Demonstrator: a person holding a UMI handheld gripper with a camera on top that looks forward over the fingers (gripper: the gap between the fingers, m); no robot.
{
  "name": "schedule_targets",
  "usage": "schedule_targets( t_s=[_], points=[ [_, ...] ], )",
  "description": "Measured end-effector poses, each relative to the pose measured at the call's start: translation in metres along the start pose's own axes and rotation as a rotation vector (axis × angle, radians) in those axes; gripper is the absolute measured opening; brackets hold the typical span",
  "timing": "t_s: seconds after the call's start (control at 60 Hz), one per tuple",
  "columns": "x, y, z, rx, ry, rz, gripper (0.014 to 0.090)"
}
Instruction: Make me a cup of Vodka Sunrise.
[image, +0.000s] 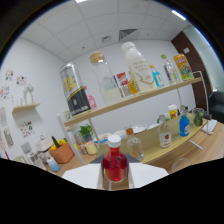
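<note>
No readable text anywhere. Black-yellow label on canister (76, 92) on upper shelf (150, 94): illegible. White bottle (137, 67) right of canister: print too small. Yellow carton (183, 66) at far right shelf end: graphics only, unreadable.

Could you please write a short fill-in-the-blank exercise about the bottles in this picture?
1. The small bottle nearest the tool holds a ____ liquid.
2. That bottle has a ____ cap.
3. Further along the wooden counter, a bottle holds ____ liquid.
4. The tall dispenser with the black and yellow label stands on the ____ above the counter.

Missing words: red; white; blue; shelf
</note>
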Motion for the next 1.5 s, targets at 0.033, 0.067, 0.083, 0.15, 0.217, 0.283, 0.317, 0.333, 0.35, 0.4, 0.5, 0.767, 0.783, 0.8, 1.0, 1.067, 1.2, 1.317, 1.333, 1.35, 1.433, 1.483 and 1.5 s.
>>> schedule_targets(
  t_s=[0.033,0.067,0.083,0.15,0.217,0.283,0.317,0.333,0.35,0.4,0.5,0.767,0.783,0.8,1.0,1.067,1.2,1.317,1.333,1.35,1.433,1.483,1.5],
  points=[
    [0.001,0.021,0.005,-0.029,0.021,-0.056,0.0338],
    [0.002,0.044,0.009,-0.064,0.031,-0.101,0.0338],
    [0.002,0.055,0.012,-0.082,0.035,-0.118,0.0337],
    [0.006,0.1,0.019,-0.162,0.055,-0.156,0.0338],
    [0.012,0.135,0.024,-0.223,0.071,-0.17,0.0337],
    [0.016,0.164,0.027,-0.277,0.086,-0.194,0.0339],
    [0.018,0.175,0.029,-0.299,0.089,-0.204,0.0338],
    [0.018,0.18,0.029,-0.309,0.088,-0.211,0.0339],
    [0.019,0.186,0.029,-0.32,0.088,-0.22,0.0339],
    [0.019,0.198,0.028,-0.344,0.088,-0.252,0.0339],
    [0.017,0.212,0.026,-0.373,0.072,-0.287,0.0338],
    [0.009,0.223,0.023,-0.413,0.042,-0.321,0.0349],
    [0.009,0.223,0.022,-0.415,0.041,-0.323,0.035],
    [0.01,0.224,0.021,-0.417,0.041,-0.325,0.0352],
    [0.009,0.23,0.008,-0.465,0.016,-0.359,0.0448],
    [0.004,0.226,0.0,-0.485,-0.008,-0.366,0.0619],
    [-0.002,0.188,-0.018,-0.442,-0.037,-0.38,0.0862],
    [0.004,0.141,-0.041,-0.378,-0.025,-0.358,0.0861],
    [0.006,0.134,-0.044,-0.37,-0.023,-0.352,0.0861],
    [0.008,0.128,-0.048,-0.363,-0.019,-0.346,0.0861],
    [0.027,0.102,-0.068,-0.347,0.007,-0.324,0.086],
    [0.044,0.09,-0.08,-0.342,0.033,-0.317,0.0861],
    [0.05,0.087,-0.084,-0.341,0.04,-0.315,0.0862]
  ],
)
